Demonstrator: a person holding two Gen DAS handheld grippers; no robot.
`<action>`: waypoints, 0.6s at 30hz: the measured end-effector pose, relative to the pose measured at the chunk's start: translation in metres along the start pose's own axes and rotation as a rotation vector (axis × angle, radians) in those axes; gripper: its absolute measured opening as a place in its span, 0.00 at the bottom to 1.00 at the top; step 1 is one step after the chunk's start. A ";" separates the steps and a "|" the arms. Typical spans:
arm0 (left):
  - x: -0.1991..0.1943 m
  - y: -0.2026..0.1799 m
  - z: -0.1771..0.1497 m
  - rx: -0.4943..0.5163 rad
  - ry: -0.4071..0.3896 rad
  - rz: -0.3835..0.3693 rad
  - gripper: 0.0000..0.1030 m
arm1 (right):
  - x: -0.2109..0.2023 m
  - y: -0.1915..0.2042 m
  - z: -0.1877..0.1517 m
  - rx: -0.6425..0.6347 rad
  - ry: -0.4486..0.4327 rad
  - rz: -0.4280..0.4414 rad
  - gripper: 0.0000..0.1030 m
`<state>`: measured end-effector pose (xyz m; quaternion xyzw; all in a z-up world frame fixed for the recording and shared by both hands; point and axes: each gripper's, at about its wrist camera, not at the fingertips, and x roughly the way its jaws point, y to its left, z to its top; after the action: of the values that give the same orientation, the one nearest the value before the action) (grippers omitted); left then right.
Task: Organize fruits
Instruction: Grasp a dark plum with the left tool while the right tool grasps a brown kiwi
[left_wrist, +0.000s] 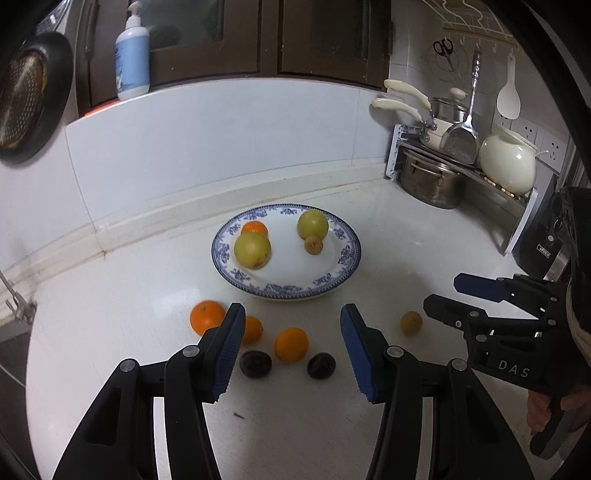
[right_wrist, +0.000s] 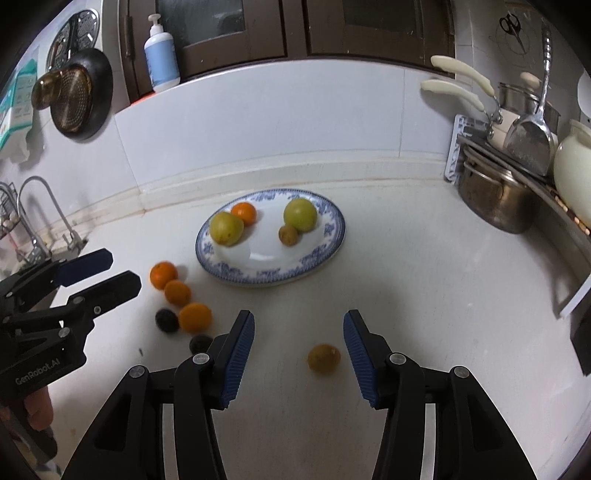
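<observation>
Left wrist view: left gripper (left_wrist: 293, 354) low over the white table (left_wrist: 424, 240), fingers (left_wrist: 231, 354) spread, nothing pinched. Landmark for all places: blue-rimmed plate (left_wrist: 347, 258) at mid-table. On the plate: two yellow-green fruits, one toward its left edge (left_wrist: 253, 250), one toward its far side (left_wrist: 313, 224); small orange (left_wrist: 254, 228) tucked behind and touching the left one; small brown fruit (left_wrist: 313, 244) just in front of the far one. On the near side of the plate, loose on the table: largest orange (left_wrist: 207, 316) to the left, second orange (left_wrist: 253, 329) partly hidden behind the left finger, third orange (left_wrist: 291, 345) seen in the gap between the fingers. Nearer still: two dark round fruits (left_wrist: 255, 363) (left_wrist: 321, 365), flanking the third orange. To the near right of the plate: lone brown fruit (left_wrist: 411, 323), well apart from the oranges. Right gripper (left_wrist: 439, 299) beyond that fruit, fingers parted, holding nothing.

Right wrist view: right gripper (right_wrist: 299, 358) hanging over the table on the near side of the plate (right_wrist: 334, 236), fingers (right_wrist: 240, 358) spread and empty, lone brown fruit (right_wrist: 324, 357) on the table between them, closer to the right finger, untouched by either. Left gripper (right_wrist: 110, 271) off to the plate's near left, beside the row of oranges (right_wrist: 177, 292), fingers apart and empty. Far right of the plate: steel pot (right_wrist: 495, 199) and cream jar (right_wrist: 572, 166) in the corner.
</observation>
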<state>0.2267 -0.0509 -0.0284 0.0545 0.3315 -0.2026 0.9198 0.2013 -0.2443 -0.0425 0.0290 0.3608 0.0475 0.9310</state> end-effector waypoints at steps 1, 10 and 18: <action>0.000 0.000 -0.003 -0.002 0.000 0.003 0.51 | -0.001 0.000 -0.003 0.002 0.001 -0.004 0.50; 0.007 -0.013 -0.028 -0.012 0.031 -0.008 0.51 | -0.003 -0.007 -0.023 0.014 -0.014 -0.027 0.50; 0.027 -0.024 -0.042 0.002 0.079 -0.028 0.51 | 0.012 -0.017 -0.035 0.032 0.020 -0.011 0.50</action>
<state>0.2109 -0.0722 -0.0774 0.0586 0.3683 -0.2136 0.9029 0.1870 -0.2595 -0.0778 0.0416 0.3710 0.0368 0.9270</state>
